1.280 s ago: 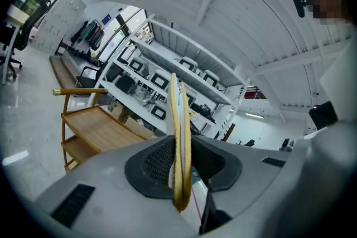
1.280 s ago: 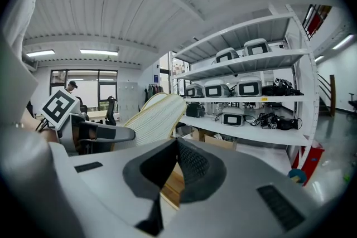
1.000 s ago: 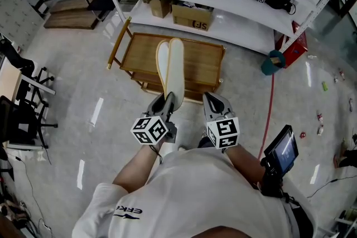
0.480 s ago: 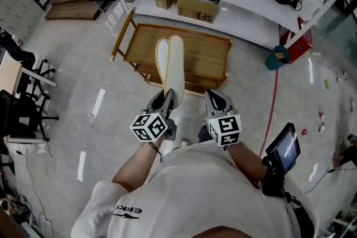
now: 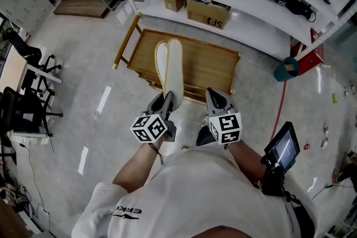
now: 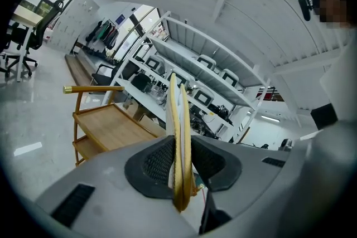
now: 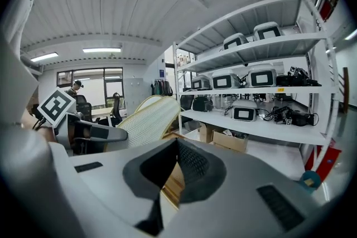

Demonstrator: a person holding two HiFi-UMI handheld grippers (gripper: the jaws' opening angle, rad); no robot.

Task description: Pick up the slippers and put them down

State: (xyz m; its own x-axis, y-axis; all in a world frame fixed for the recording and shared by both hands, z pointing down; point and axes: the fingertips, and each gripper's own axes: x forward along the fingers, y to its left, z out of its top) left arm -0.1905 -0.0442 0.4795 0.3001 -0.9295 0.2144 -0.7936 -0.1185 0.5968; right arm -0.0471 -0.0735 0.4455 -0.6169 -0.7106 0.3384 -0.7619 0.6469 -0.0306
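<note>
Facing the white shelving [image 5: 240,14], you have the wooden cart [image 5: 206,67] before it; the slippers [image 5: 170,67], pressed flat together, jut forward in the air, seen against the cart's top. Your left gripper [image 5: 167,100] is clamped on their near end; your right gripper [image 5: 215,95], just beside, has jaws together, empty.

Wooden cart [image 5: 207,66], ribbed-soled slippers [image 5: 172,71]
</note>
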